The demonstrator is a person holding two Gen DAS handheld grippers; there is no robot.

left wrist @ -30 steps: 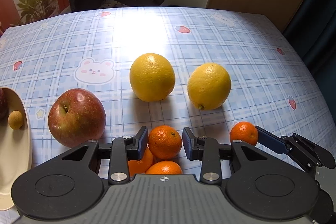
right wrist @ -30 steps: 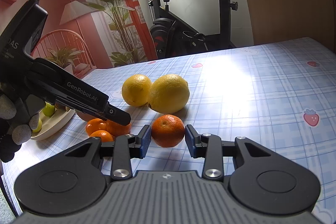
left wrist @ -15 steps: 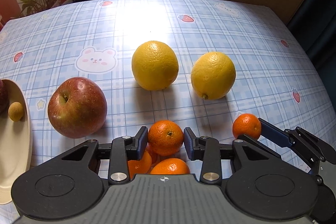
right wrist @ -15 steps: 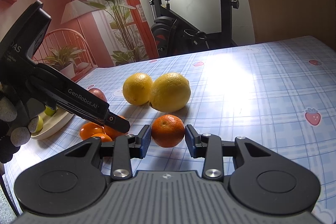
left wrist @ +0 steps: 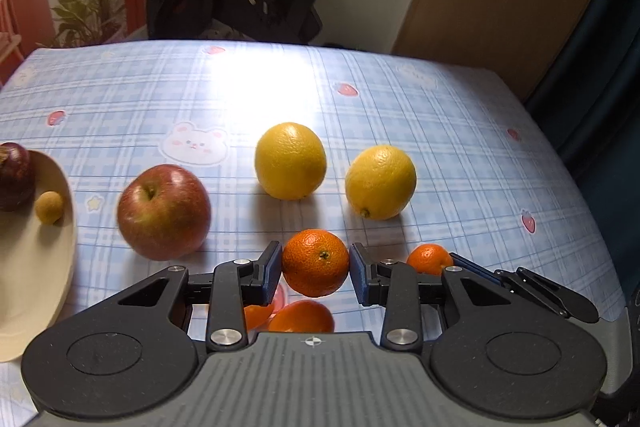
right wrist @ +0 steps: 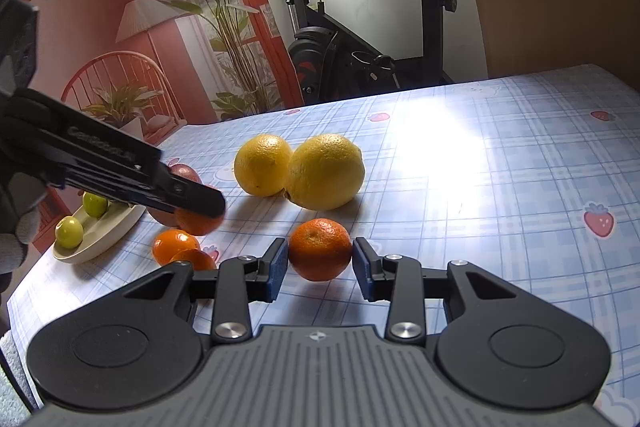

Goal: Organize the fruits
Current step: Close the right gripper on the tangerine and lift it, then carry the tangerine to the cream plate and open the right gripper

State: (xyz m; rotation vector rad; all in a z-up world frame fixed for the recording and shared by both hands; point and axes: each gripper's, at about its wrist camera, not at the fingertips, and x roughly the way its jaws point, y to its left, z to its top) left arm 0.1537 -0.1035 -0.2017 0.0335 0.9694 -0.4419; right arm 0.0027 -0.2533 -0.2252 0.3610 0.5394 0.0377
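Note:
My left gripper (left wrist: 315, 267) is shut on a mandarin (left wrist: 315, 263) and holds it above the table; it shows in the right wrist view (right wrist: 199, 221) lifted over two mandarins (right wrist: 175, 246) left on the cloth. My right gripper (right wrist: 320, 263) is shut on another mandarin (right wrist: 320, 249) low over the table; that fruit shows in the left wrist view (left wrist: 429, 259). Two lemons (left wrist: 291, 160) (left wrist: 380, 182) and a red apple (left wrist: 164, 211) lie on the checked tablecloth.
A cream plate (left wrist: 48, 267) at the left edge holds a dark fruit (left wrist: 14, 175) and a small yellow one (left wrist: 49, 207); green fruits (right wrist: 95, 205) show on it too. An exercise bike (right wrist: 360, 59) and plants stand behind the table.
My left gripper has risen with its mandarin, away from the two mandarins under it. The right gripper has stayed in place, closed on its mandarin.

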